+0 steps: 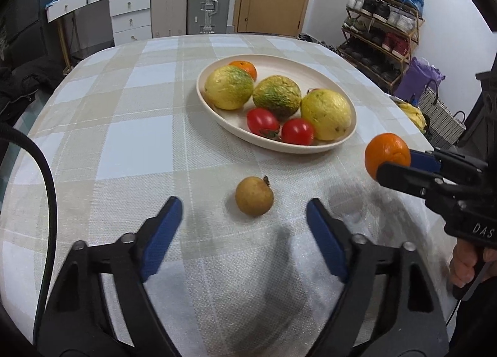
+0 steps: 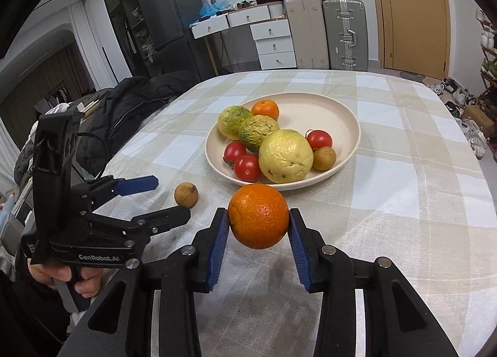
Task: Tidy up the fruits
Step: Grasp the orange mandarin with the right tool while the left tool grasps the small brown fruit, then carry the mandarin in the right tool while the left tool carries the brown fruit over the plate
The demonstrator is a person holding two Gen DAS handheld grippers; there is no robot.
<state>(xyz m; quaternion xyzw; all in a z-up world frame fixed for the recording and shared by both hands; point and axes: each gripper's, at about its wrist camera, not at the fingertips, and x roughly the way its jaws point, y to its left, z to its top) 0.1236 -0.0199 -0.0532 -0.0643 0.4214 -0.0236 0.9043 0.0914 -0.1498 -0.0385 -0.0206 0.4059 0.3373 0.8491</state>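
Observation:
My right gripper (image 2: pixel 258 226) is shut on an orange (image 2: pixel 258 216), held above the tablecloth just in front of the cream plate (image 2: pixel 338 114); the orange also shows in the left wrist view (image 1: pixel 387 152). The plate (image 1: pixel 279 61) holds three yellow-green fruits (image 1: pixel 326 114), tomatoes (image 1: pixel 297 131), a small orange (image 1: pixel 244 68) and a brown longan (image 2: pixel 324 158). A second brown longan (image 1: pixel 254 196) lies on the cloth. My left gripper (image 1: pixel 244 211) is open and empty, its fingers either side of and just short of that longan.
The round table wears a checked cloth (image 1: pixel 124 127). A black coat (image 2: pixel 130 102) lies off its left edge. Suitcases (image 2: pixel 341 34), drawers and a door stand behind; a shoe rack (image 1: pixel 382 24) stands at the right.

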